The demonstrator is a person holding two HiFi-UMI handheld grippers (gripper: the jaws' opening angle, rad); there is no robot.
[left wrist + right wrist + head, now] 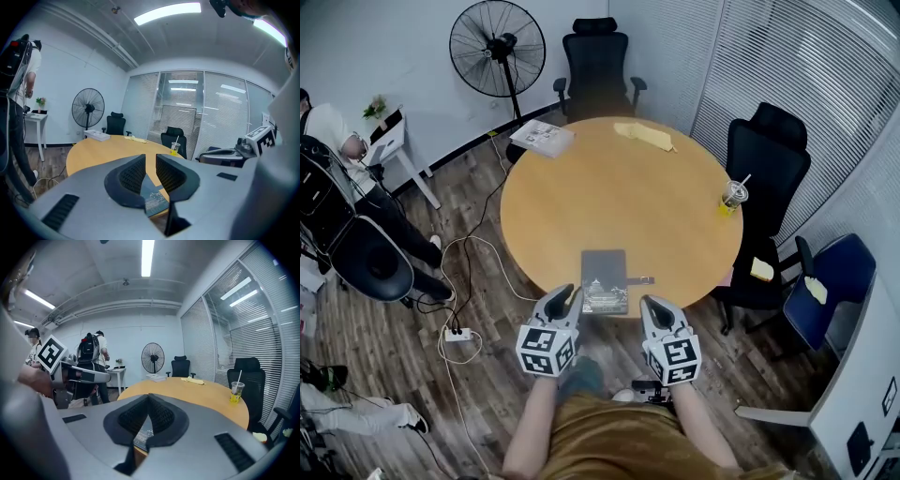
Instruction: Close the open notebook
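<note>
A dark grey notebook (604, 279) lies shut and flat at the near edge of the round wooden table (581, 187), a white drawing on its cover and a short strap (640, 279) sticking out to its right. My left gripper (565, 295) hovers just left of the notebook's near corner. Its jaws stand a little apart with nothing between them, and the notebook (154, 199) shows through the gap of the left gripper (150, 157). My right gripper (653, 305) hangs just right of the notebook. In the right gripper view the right gripper (149, 397) has its tips touching, above the notebook (141, 439).
On the table stand a drink cup with a straw (732, 196), a yellow cloth (644, 135) and a stack of booklets (542, 137). Office chairs (766, 159) ring the far side. A floor fan (498, 37), cables with a power strip (457, 334) and people (337, 141) are at the left.
</note>
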